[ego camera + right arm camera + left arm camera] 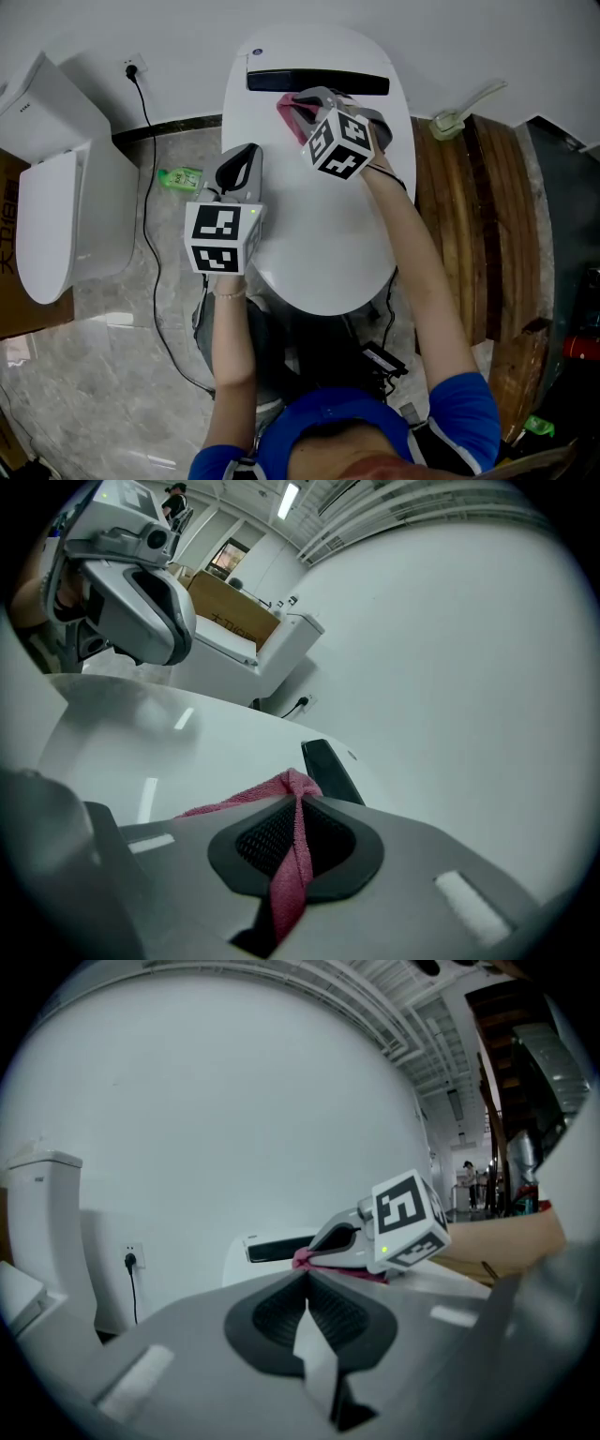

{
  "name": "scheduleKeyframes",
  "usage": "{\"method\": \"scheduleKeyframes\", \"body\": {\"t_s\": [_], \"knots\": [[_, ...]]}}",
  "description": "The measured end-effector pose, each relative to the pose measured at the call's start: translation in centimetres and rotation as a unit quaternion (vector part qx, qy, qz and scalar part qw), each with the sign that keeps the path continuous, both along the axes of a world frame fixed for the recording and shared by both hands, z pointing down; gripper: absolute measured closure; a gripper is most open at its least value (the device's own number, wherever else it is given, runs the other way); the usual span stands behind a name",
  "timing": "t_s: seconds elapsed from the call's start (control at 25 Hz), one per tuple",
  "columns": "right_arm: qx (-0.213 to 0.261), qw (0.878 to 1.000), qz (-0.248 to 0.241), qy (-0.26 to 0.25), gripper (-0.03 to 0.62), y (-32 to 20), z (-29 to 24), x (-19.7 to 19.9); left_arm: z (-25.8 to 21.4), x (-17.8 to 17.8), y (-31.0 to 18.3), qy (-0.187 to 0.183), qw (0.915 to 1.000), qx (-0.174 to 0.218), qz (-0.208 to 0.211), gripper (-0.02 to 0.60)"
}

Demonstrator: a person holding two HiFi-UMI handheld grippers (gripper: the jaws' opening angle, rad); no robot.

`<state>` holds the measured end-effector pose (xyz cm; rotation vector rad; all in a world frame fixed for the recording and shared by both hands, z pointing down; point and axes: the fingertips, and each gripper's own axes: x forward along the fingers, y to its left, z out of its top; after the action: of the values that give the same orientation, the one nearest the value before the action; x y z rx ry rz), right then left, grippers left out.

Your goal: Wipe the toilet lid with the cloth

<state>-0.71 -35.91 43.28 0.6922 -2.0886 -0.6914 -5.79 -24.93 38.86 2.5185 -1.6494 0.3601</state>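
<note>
1. My right gripper [298, 808] has its fingers [345, 846] clamped together on the pink cloth [286, 883]. A narrow fold runs between the pads, and a bunched tail spills past the tips.
2. My left gripper [307, 1290] has its fingers [267, 1321] closed on each other with nothing between them. It sits over the left edge of the toilet lid [319, 244].
3. The cloth lies at the rear of the lid, on the lid's side of the black bar [317, 82], and its tail appears to touch the white surface.
4. I judge the wipe to be at its start, since the cloth is at the back and the broad front of the lid lies ahead of it.
5. To do it well I should tilt the right gripper down so the tail lies flat, not as a knot. Then I should draw it from rear to front in overlapping passes.
6. The hard tips should stay off the glossy lid, so that only cloth drags on it.
7. The left gripper should stay at the lid's edge, out of the stroke.
8. The cloth looks like soft terry, thin where pinched. The lid is a smooth white oval that shows bright reflections.
</note>
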Motion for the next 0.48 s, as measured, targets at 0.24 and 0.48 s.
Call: {"method": "scheduleKeyframes", "body": {"t_s": [0.24,0.48], "knots": [[0.008,1.0,0.009,0.002,0.58,-0.2,0.0,1.7,0.2,0.5,-0.1,-0.001,1.0,-0.003,0.003,0.58],[0.008,1.0,0.023,-0.002,0.58,-0.7,0.0,3.5,0.1,0.6,-0.1,0.001,1.0,-0.001,0.004,0.58]]}}
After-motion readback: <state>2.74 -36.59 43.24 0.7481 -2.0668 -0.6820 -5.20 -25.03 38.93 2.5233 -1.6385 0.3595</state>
